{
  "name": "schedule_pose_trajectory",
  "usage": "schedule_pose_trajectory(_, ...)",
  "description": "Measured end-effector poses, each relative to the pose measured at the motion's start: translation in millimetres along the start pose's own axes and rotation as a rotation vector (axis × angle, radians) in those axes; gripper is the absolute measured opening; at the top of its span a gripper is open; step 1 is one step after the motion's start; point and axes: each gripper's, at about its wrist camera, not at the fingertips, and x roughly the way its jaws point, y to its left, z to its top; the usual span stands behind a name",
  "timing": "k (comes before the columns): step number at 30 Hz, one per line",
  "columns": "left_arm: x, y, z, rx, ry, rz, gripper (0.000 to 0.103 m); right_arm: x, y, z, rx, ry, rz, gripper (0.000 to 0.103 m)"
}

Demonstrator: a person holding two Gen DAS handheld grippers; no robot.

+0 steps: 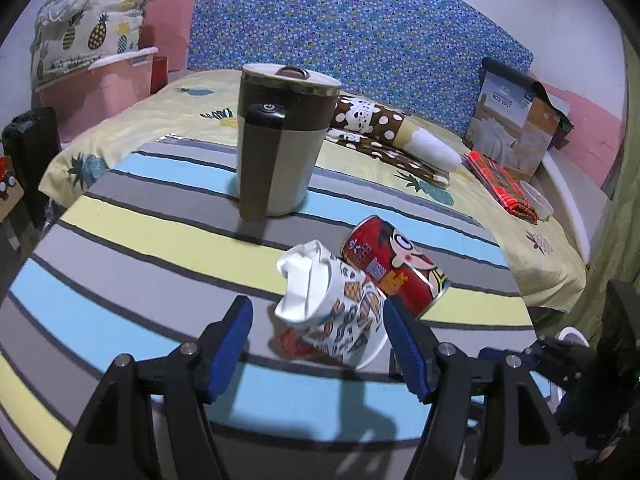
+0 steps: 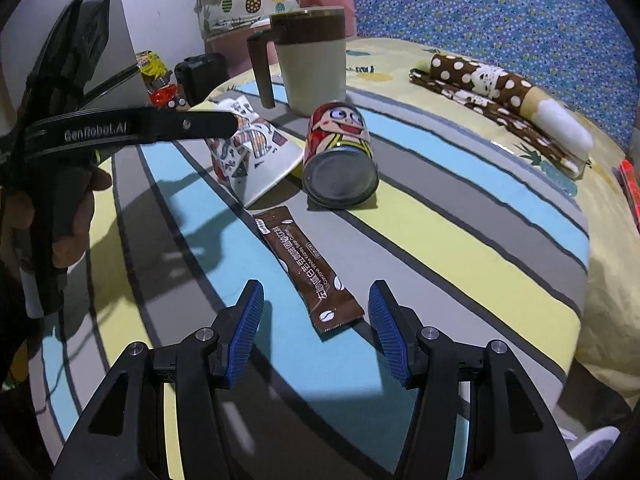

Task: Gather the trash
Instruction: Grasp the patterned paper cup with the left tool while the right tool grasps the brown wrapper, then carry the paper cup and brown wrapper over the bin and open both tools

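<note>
Reaching low over the striped tablecloth (image 1: 120,264), the left gripper (image 1: 316,320) stood with its two blue-padded fingers wide apart around one crumpled paper cup (image 1: 332,312), which lay on its side with its crushed white mouth toward the far side; whether either pad touched the cup could not be told. Just beside that cup, touching it on the right, lay one red cartoon-printed can (image 1: 394,264), also on its side. The right gripper (image 2: 316,320) likewise had its jaws spread wide and gripped nothing, hovering over the near end of one brown coffee sachet (image 2: 310,270) that lay flat on the cloth between its fingers. From the right wrist view the can (image 2: 340,160) showed its grey bottom, and the paper cup (image 2: 256,152) was partly hidden behind the black arm of the left gripper. Farther back stood one upright beige-and-brown mug (image 1: 280,140) with a lid and a dark handle; its contents could not be seen. Beyond the table lay a bed (image 1: 192,100) with one brown polka-dot cloth (image 1: 380,128) rolled on it, and a boxed quilt (image 1: 512,120) leaned at the far right.
</note>
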Motion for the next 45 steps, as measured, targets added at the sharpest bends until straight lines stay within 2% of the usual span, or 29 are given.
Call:
schedule_pose_trajectory(4,9.3,0.9,2.5,-0.014,0.017,-0.006,0.069,1.6,-1.2,1.6,0.017,0.016,0.031,0.057)
schedule_pose_trajectory(6,10.1,0.5,2.3,-0.014,0.016,-0.014,0.069,2.0,1.3,1.3,0.013,0.018,0.04,0.04)
schedule_pose_trajectory(8,9.3,-0.1,2.6,-0.011,0.004,-0.022,0.063,1.2,4.4,0.7,0.006,0.018,0.03,0.03)
schedule_pose_trajectory(9,8.6,-1.2,2.7,-0.005,0.001,-0.021,0.053,1.7,4.2,0.7,0.009,0.019,0.033,0.03)
schedule_pose_trajectory(10,8.1,-2.3,2.8,0.0,0.002,-0.02,0.048,1.1,4.5,0.1,0.015,0.019,0.034,0.03)
schedule_pose_trajectory(19,-8.2,-13.6,-0.1,0.033,-0.03,-0.038,0.037,-7.1,8.1,-4.5,0.016,0.023,0.016,0.029)
schedule_pose_trajectory(27,-33.8,-34.3,-13.6,0.077,-0.049,-0.064,0.034,-31.5,4.3,-17.8,0.062,-0.011,-0.002,0.029)
schedule_pose_trajectory(36,-67.0,-69.2,-33.5,0.136,-0.069,-0.116,0.034,-71.4,-4.1,-46.1,0.157,-0.071,-0.061,0.029)
schedule_pose_trajectory(45,-84.0,-115.6,-58.2,0.187,-0.04,-0.19,0.034,-110.8,-11.2,-82.9,0.267,-0.127,-0.119,0.029)
